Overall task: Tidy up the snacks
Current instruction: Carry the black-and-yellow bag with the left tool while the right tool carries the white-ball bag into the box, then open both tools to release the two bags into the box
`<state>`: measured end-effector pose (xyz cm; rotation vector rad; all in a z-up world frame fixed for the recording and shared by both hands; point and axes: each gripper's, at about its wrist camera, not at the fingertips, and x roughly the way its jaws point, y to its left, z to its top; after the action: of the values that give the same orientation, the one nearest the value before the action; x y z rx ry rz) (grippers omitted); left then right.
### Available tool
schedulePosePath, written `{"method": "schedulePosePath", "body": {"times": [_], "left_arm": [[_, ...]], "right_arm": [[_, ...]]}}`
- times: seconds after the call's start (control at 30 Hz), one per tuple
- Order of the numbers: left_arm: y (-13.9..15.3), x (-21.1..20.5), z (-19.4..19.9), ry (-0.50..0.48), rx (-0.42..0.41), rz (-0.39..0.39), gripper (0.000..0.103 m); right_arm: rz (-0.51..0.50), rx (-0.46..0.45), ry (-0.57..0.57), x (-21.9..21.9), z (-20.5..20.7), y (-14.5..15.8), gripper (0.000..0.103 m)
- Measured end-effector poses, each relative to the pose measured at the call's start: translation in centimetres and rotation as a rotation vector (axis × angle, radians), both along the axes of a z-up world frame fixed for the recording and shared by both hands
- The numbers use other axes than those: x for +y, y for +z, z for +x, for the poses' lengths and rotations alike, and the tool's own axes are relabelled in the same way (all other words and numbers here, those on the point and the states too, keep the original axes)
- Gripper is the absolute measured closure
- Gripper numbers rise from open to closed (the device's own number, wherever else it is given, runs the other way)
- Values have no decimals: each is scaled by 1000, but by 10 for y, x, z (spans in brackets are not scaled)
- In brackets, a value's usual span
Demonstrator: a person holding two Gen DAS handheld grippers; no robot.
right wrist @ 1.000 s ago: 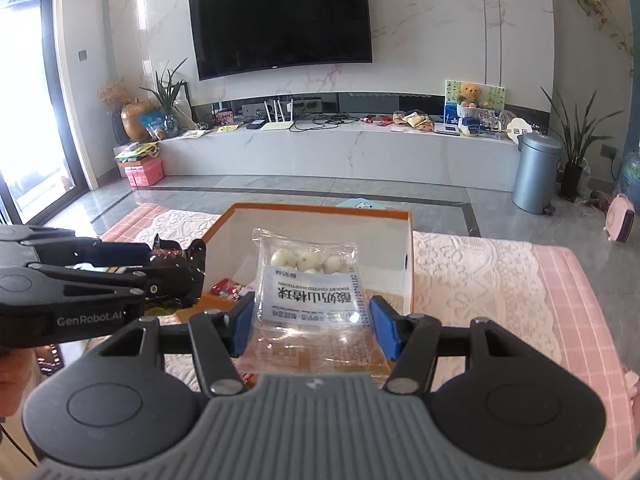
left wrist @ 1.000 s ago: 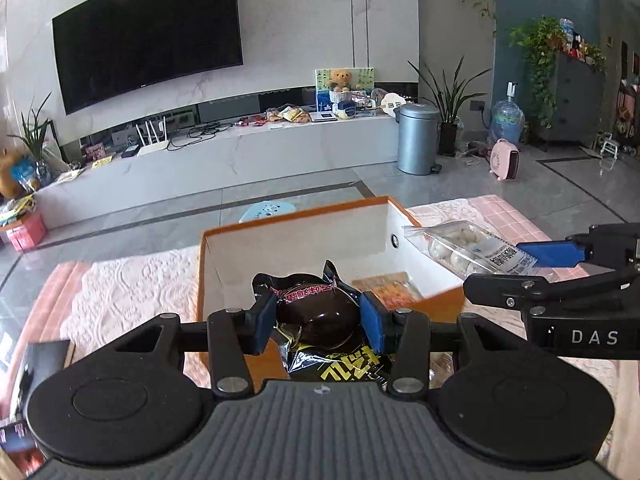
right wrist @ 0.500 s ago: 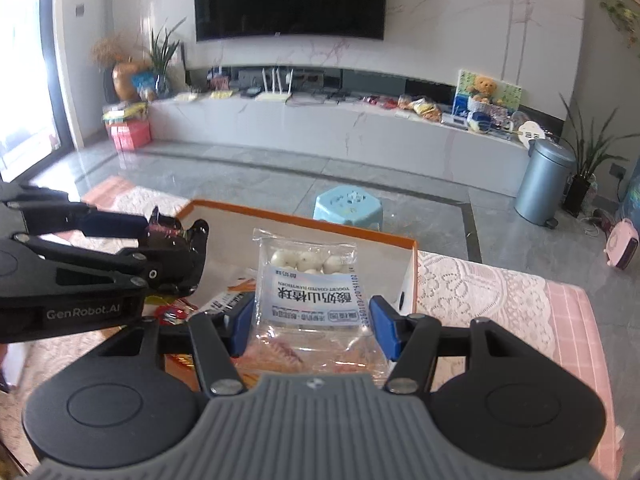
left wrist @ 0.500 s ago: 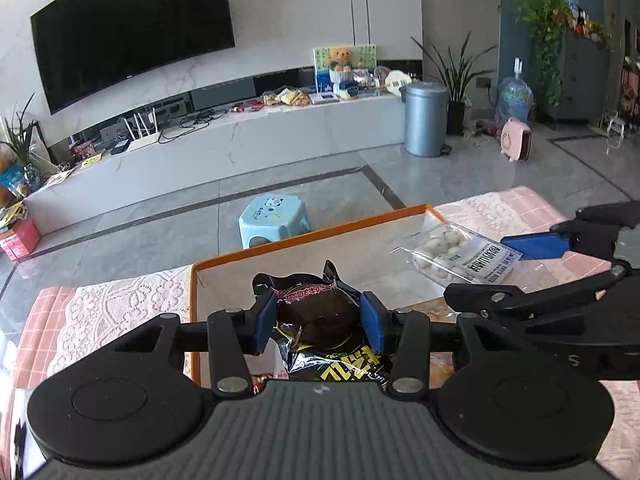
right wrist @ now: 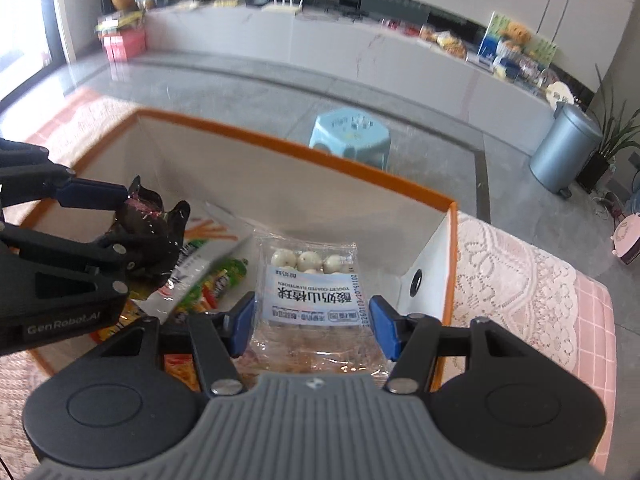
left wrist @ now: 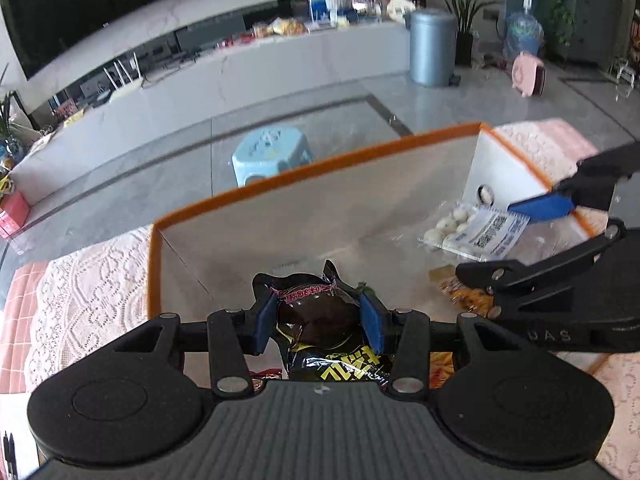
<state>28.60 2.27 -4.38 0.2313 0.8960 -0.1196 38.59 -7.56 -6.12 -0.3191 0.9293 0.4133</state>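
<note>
An orange-rimmed white box (left wrist: 320, 168) stands on the lace-covered table; it also shows in the right wrist view (right wrist: 280, 148). My left gripper (left wrist: 318, 320) is shut on a black snack packet (left wrist: 316, 312) and holds it over the box's near left part; the packet also shows in the right wrist view (right wrist: 148, 228). My right gripper (right wrist: 312, 320) is shut on a clear bag of white yogurt hawthorn balls (right wrist: 308, 288), over the box's right side; the bag also shows in the left wrist view (left wrist: 472, 228). Several snack packets (right wrist: 208, 280) lie inside the box.
A pale blue stool (left wrist: 272, 152) stands on the floor beyond the table. A grey bin (left wrist: 432, 48) and a long white TV cabinet (left wrist: 240, 72) are farther back. Pink lace cloth (right wrist: 520, 280) covers the table around the box.
Both grippers have moved forward and tipped down over the box, each holding its packet. The box interior now fills the views.
</note>
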Motion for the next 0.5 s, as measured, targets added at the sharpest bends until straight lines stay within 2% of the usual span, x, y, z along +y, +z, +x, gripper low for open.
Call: {"method": "schedulePosePath", "body": {"times": [0.33,0.5], "left_arm": [[-18,-6,15,-4,98,44,51],[-22,-3,27,17,148,34,51]], "right_arm": [[-159,85,46,23,25,-22,45],[-192,128,57,29,31,-30,45]]}}
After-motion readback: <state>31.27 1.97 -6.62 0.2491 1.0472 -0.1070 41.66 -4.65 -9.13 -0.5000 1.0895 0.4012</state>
